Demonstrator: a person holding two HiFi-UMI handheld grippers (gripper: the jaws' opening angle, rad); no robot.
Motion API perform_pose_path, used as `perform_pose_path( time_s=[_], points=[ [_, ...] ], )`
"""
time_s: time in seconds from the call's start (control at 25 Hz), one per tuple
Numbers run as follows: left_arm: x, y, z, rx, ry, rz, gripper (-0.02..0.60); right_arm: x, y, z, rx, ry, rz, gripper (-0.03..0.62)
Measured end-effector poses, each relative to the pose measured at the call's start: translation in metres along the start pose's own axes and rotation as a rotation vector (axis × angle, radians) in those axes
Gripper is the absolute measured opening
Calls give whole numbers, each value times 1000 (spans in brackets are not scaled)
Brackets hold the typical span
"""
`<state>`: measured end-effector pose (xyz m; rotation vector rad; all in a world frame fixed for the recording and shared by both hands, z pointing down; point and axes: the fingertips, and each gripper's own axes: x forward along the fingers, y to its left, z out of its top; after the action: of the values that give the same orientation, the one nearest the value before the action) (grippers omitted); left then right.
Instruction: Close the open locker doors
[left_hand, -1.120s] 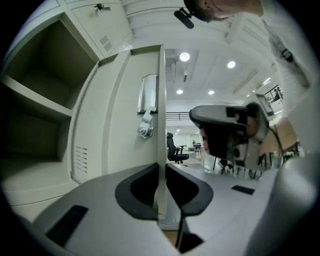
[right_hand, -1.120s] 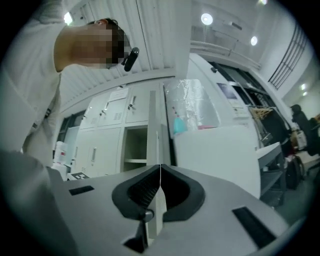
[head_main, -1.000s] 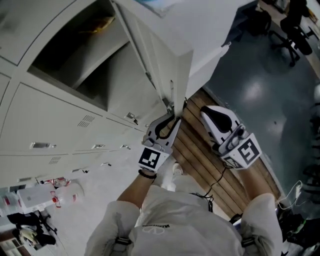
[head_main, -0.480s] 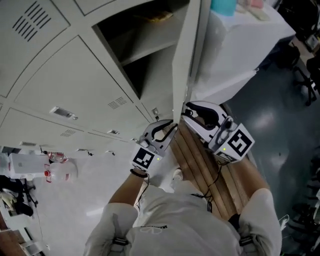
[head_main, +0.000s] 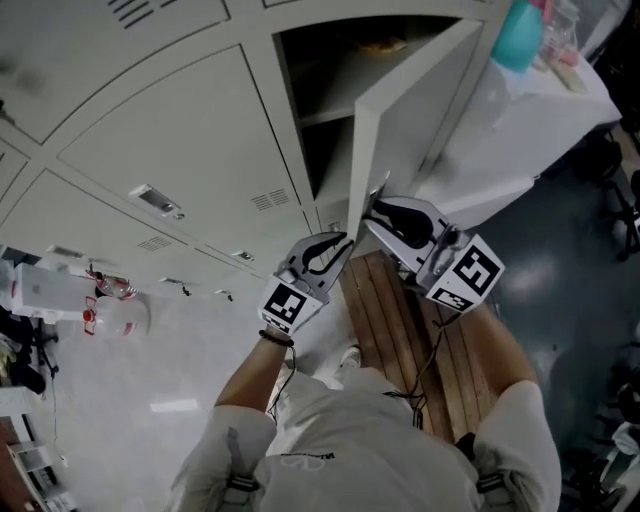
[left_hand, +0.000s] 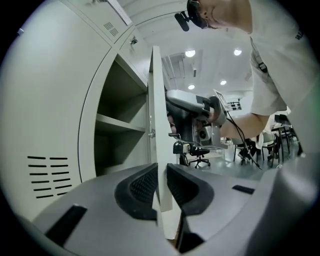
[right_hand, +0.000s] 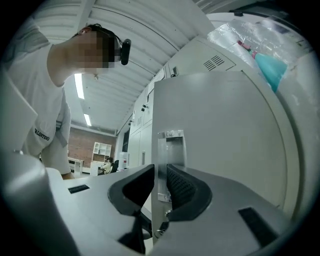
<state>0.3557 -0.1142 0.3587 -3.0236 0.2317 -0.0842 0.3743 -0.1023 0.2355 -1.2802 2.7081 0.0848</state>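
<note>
The bank of lockers (head_main: 180, 150) has one compartment open, and its locker door (head_main: 400, 120) stands partway out from the opening, hinged on the far side from the person. The step in hand looks like swinging this door shut, with both tools at its free edge.

The left gripper (head_main: 338, 245) is on the door's lower free edge. In the left gripper view its fingers (left_hand: 142, 185) have just been closing a little and now pinch the thin sheet between them. The right gripper (head_main: 380, 210) is at the same edge, on the door's outer face. In the right gripper view its fingers (right_hand: 182, 190) are partly apart and have just been closing. The door's edge and the small latch plate (right_hand: 171, 150) sit in the gap. Whether the pads actually bear on the metal cannot be told.

The next move probably calls for carrying the edge on round its arc towards the frame. The left fingers would have to come off the sheet before they are trapped against the frame, and the outer face would then need a final push until the latch catches.

A second ago the door stood much wider, and the right gripper hung well clear of it. Half a second ago that gripper had reached the door. The opening now shows narrower, and both tools have travelled along with the door.
</note>
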Motion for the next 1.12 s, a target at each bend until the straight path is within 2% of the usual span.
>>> perform_pose_path(
  time_s=[0.08,0.12,0.44,0.72,1.12],
  points=[
    [-4,14,-5,10,22,49,45,11,-5,-2,1,0,10,77],
    [-7,22,-7,18,36,77,5,16,-8,-3,1,0,13,63],
    [-12,43,-9,65,65,227,5,59,-33,-8,1,-18,-15,46],
    [13,86,-7,25,84,422,5,85,-52,-12,-15,-26,-54,38],
    [22,111,-12,21,85,506,5,101,-69,-14,-31,-42,-121,32]
  ],
)
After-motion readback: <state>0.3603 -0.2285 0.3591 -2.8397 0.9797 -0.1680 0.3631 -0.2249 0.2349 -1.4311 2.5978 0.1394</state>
